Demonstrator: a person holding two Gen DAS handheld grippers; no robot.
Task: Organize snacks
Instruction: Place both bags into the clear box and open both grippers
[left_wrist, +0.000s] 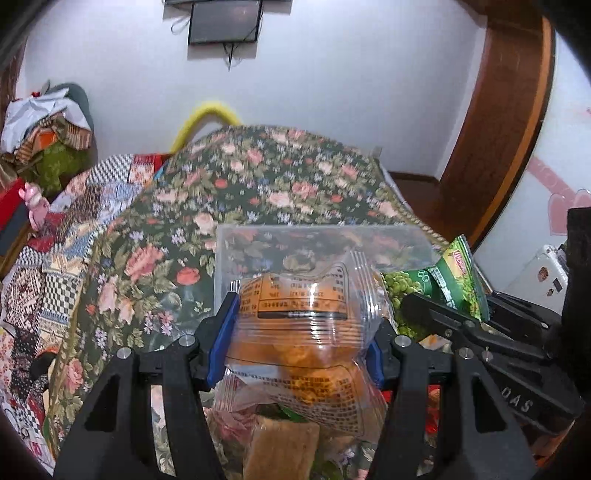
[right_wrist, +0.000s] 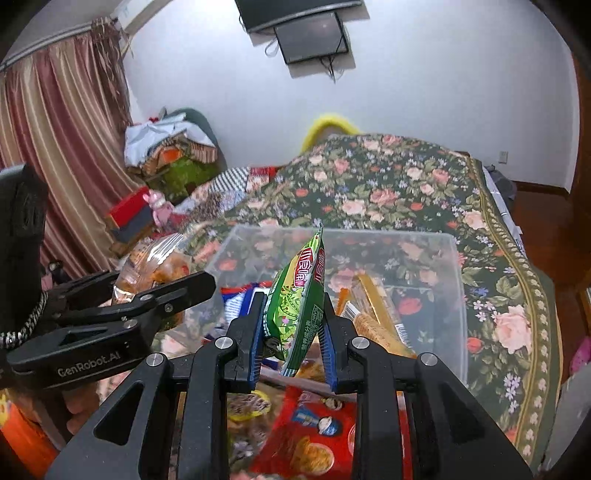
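Orange snack bag (left_wrist: 303, 325) clamped between left fingers (left_wrist: 221, 332); green packet (right_wrist: 299, 310) between right fingers (right_wrist: 328, 347).

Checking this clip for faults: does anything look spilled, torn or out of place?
Nothing stands out. The left gripper holds a clear bag of orange snacks, the right gripper a green packet, both intact. More packets lie in the clear plastic bin on the floral cover.

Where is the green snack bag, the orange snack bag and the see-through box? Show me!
green snack bag (right_wrist: 295, 306): right wrist view, middle of its printed front.
orange snack bag (left_wrist: 295, 325): left wrist view, its clear wrapper's middle.
see-through box (right_wrist: 456, 295): right wrist view, its right wall.
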